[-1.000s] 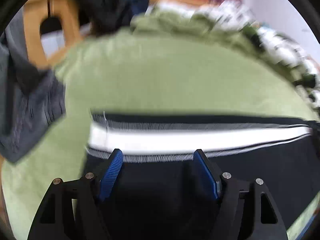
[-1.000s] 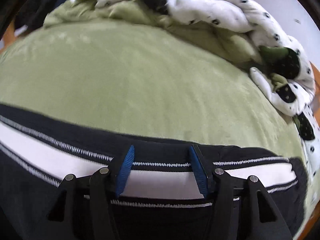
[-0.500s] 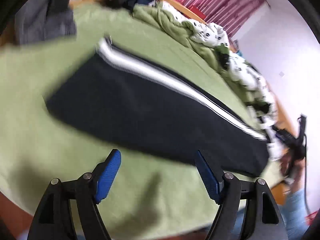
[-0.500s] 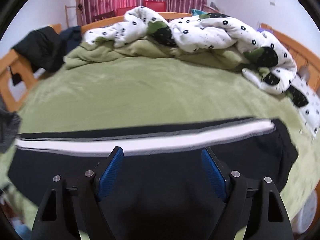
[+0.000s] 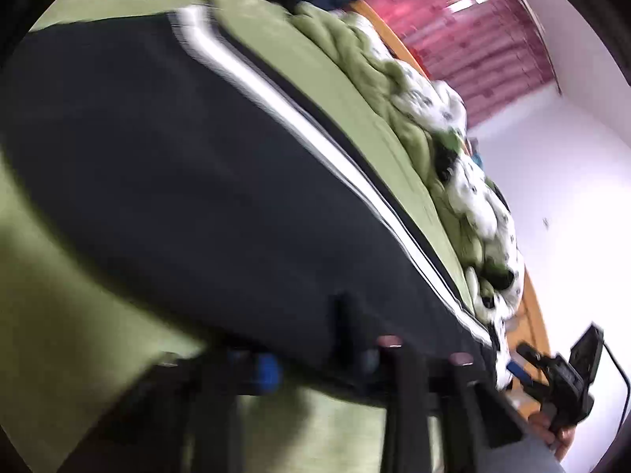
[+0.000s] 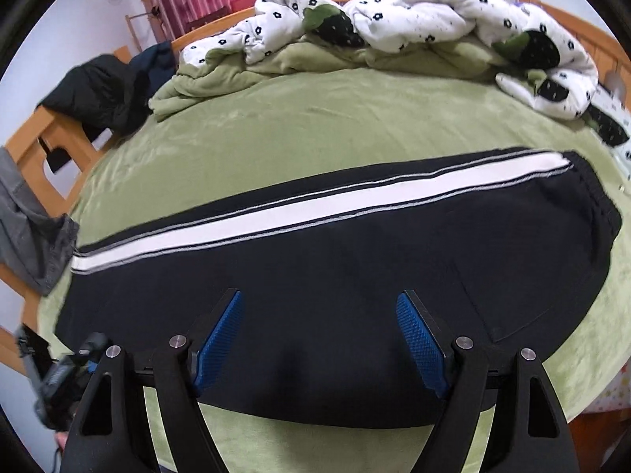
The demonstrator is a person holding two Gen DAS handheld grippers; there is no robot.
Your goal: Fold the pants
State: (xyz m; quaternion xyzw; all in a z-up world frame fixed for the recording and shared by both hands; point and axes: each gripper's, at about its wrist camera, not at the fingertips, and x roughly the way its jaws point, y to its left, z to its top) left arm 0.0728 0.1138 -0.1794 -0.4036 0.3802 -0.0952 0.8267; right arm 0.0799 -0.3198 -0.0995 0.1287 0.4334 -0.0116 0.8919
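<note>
Black pants (image 6: 355, 276) lie flat on a green bed (image 6: 335, 126) — right hand-held gripper (image 6: 317, 339) wide, left hand-held gripper (image 5: 315, 358) just narrowed.

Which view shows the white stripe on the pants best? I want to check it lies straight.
The right wrist view: the white stripe is sharp and runs the whole length of the black pants on the green blanket. In the left wrist view the stripe is blurred and steeply foreshortened.

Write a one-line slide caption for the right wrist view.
Open right gripper above black pants laid flat on green bed.
</note>
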